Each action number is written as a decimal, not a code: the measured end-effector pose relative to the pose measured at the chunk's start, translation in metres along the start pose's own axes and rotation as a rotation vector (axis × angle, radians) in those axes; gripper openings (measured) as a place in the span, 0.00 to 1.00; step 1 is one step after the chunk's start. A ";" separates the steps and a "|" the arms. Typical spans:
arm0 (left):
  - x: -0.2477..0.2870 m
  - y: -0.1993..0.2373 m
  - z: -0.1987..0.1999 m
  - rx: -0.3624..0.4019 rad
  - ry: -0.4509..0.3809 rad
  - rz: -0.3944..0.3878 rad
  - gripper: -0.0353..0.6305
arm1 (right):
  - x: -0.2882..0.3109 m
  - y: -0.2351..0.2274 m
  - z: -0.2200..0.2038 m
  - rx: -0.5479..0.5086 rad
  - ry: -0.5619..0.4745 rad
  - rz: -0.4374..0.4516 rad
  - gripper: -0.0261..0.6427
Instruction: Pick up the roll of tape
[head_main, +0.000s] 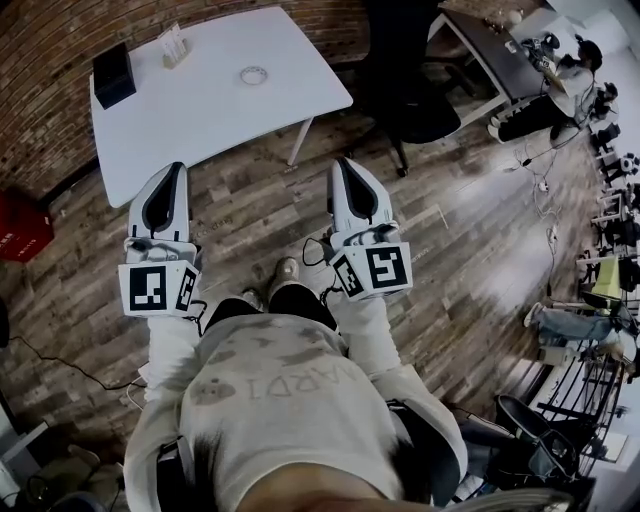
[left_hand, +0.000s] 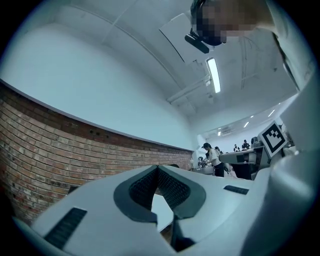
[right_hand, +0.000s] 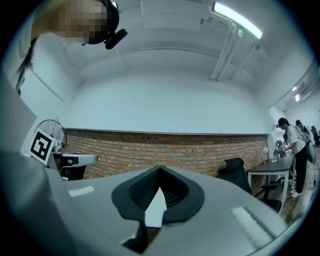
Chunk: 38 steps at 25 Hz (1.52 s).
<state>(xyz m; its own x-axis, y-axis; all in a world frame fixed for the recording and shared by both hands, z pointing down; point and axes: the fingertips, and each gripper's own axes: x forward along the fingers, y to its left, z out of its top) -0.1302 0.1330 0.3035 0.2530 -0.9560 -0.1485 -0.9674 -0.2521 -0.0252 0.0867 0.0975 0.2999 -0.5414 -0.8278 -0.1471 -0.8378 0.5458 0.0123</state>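
The roll of tape is a small pale ring lying flat on the white table, towards its right side. Both grippers are held over the wooden floor, short of the table's near edge and pointing at it. My left gripper has its tips at the table's front edge, left of the tape, and is shut on nothing. Off to the right, my right gripper is also shut and empty. Seen from the left gripper and the right gripper, the black pads meet at the tips. Neither gripper view shows the tape.
A black box and a small clear holder stand at the table's far left. A black office chair is right of the table, with a dark desk and a seated person beyond. A red box sits by the brick wall.
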 end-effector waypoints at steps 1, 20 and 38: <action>0.003 0.002 -0.002 -0.004 0.001 0.001 0.06 | 0.004 -0.001 -0.001 -0.001 0.003 0.001 0.05; 0.124 0.051 -0.024 0.005 0.011 0.069 0.06 | 0.136 -0.064 -0.025 0.006 0.011 0.074 0.06; 0.241 0.053 -0.028 0.039 0.006 0.142 0.06 | 0.234 -0.150 -0.031 0.025 -0.009 0.161 0.06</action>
<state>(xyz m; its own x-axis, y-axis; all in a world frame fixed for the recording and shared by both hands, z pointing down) -0.1197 -0.1149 0.2945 0.1133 -0.9825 -0.1477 -0.9932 -0.1080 -0.0432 0.0841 -0.1820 0.2948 -0.6677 -0.7284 -0.1536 -0.7384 0.6742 0.0122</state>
